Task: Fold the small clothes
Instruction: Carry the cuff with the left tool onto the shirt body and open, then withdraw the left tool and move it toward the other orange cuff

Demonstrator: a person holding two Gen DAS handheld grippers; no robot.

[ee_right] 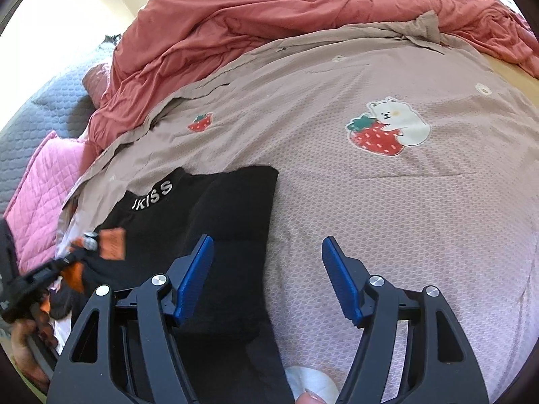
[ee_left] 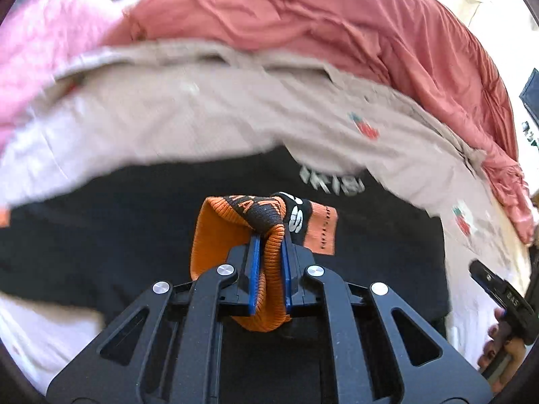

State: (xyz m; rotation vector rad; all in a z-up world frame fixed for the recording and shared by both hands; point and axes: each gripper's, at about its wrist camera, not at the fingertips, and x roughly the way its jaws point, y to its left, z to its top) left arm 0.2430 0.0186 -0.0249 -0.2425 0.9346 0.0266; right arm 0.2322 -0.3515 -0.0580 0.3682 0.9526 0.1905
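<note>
Sock (ee_left: 235, 235), orange-black, hangs bunched in the clamped left tongs (ee_left: 269, 269) above the black garment (ee_right: 215, 208) on the bed, right tongs (ee_right: 267, 282) wide and empty; thin bite could slip.

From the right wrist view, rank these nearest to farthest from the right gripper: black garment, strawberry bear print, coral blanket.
1. black garment, beneath the right gripper, on its left side.
2. strawberry bear print, beyond it, up right on the beige cover.
3. coral blanket, bunched at the far edge.
</note>
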